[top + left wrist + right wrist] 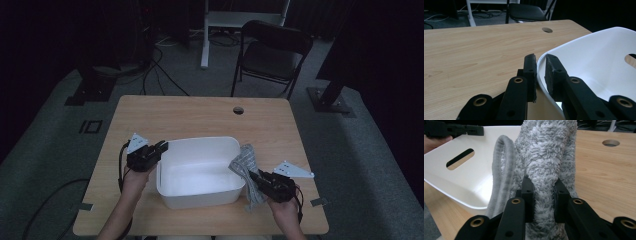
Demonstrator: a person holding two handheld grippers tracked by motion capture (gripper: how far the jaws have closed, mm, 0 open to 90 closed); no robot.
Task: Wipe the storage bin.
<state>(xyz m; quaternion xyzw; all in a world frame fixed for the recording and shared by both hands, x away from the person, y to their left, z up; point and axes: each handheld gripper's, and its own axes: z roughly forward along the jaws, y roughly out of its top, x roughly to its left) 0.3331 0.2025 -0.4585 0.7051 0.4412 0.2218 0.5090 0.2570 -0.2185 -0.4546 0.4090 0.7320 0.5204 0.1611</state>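
Note:
A white plastic tub [200, 172] sits in the middle of the wooden table [200, 115]. My left gripper [161, 148] is at the tub's left rim [554, 48], its jaws closed on either side of the thin white wall. A grey fluffy towel [245, 165] hangs at the tub's right side, partly draped against the rim. My right gripper [252, 175] is shut on a thick fold of the towel [544, 170], lifting it beside the tub wall [471, 175]. A slot handle [460, 158] shows in that wall.
A round cable hole [238, 110] lies in the far part of the tabletop. A black folding chair [272, 52] and a white desk leg [205, 35] stand beyond the table. Cables run across the grey floor at left.

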